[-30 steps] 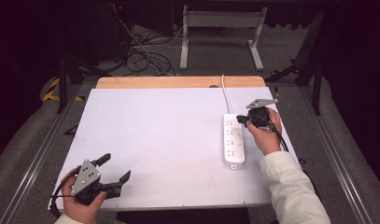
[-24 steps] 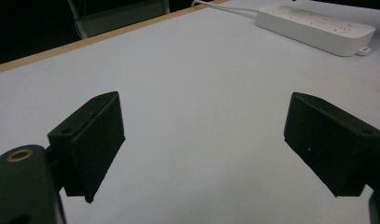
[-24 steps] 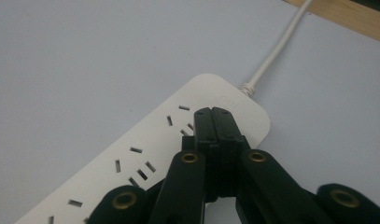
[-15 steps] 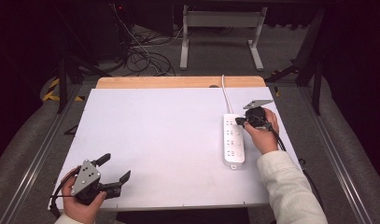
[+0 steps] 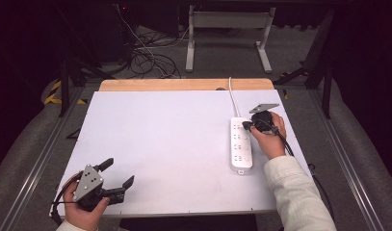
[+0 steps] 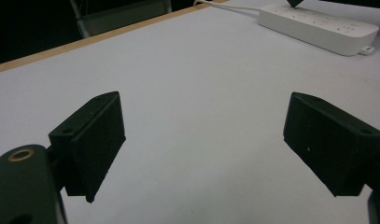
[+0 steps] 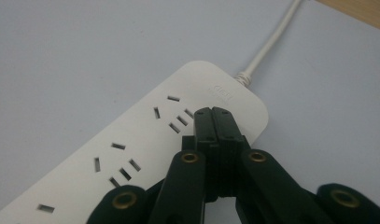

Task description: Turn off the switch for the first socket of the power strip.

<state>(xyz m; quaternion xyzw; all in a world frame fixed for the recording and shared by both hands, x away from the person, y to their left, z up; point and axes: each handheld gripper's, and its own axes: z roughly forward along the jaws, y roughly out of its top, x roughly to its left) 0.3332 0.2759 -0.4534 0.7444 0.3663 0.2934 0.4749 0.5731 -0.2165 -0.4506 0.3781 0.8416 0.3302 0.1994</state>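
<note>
White power strip (image 5: 241, 145) lying flat at the table's (image 5: 160, 144) right side, cord (image 5: 232, 98) running to the far edge; right gripper (image 7: 212, 113), jaws pressed together and empty, tips over, possibly touching, its cord end; left gripper (image 5: 117, 176), jaws spread wide, near corner.

Dark room; grey floor (image 5: 34, 139); cable tangle (image 5: 150, 60); white stand (image 5: 227, 33)
</note>
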